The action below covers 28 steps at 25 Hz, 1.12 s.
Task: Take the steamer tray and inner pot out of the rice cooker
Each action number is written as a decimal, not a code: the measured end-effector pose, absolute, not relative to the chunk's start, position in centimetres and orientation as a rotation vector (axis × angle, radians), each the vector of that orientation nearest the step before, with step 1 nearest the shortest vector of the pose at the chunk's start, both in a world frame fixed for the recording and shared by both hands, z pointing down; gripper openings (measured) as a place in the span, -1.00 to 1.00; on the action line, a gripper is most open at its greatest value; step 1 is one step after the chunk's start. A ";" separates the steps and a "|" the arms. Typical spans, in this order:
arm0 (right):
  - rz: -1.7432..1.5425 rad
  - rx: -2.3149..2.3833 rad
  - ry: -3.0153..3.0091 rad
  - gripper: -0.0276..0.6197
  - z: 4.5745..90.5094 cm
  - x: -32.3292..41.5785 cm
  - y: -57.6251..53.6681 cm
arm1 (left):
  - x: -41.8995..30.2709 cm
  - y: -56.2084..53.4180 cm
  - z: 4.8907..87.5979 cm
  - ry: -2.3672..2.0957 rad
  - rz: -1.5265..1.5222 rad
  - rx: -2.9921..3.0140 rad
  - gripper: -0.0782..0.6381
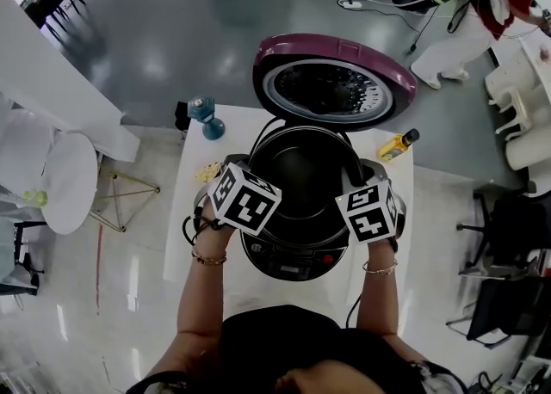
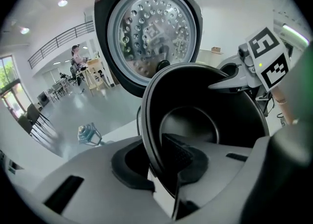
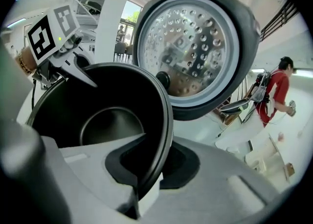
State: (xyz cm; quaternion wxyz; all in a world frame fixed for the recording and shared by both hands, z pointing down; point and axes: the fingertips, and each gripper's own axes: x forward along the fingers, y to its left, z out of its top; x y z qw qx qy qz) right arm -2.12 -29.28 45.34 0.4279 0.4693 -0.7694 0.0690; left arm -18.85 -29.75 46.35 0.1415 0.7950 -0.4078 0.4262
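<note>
The rice cooker (image 1: 293, 256) stands on a white table with its purple lid (image 1: 331, 83) swung up and back. Its black inner pot (image 1: 303, 179) is empty and sits raised in the cooker's mouth. My left gripper (image 1: 255, 174) is shut on the pot's left rim and my right gripper (image 1: 355, 182) on the right rim. In the left gripper view the rim (image 2: 151, 135) passes between the pads of the left gripper (image 2: 161, 169), with the right gripper (image 2: 230, 78) across the pot. In the right gripper view the right gripper (image 3: 146, 169) clamps the rim (image 3: 166, 120). No steamer tray shows.
A blue bottle (image 1: 205, 113) stands at the table's (image 1: 207, 229) far left corner and a yellow bottle (image 1: 398, 144) lies at the far right. The lid's perforated plate (image 2: 151, 32) hangs just behind the pot. A person in red (image 1: 482, 5) stands far right; chairs line the right side.
</note>
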 end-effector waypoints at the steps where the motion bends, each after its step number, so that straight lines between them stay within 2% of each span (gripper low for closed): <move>1: 0.159 1.188 -1.928 -0.79 44.7 -2.1 -29.1 | -18.9 -29.6 45.8 -1.190 1.219 2.305 -0.62; 17: -0.047 1.483 -2.019 -0.83 33.3 -2.1 -23.3 | -19.0 -24.9 34.7 -1.395 1.045 2.558 -0.64; 28: -0.106 1.665 -1.978 -0.83 28.6 4.9 -17.5 | -11.9 -21.2 29.6 -1.407 0.996 2.738 -0.68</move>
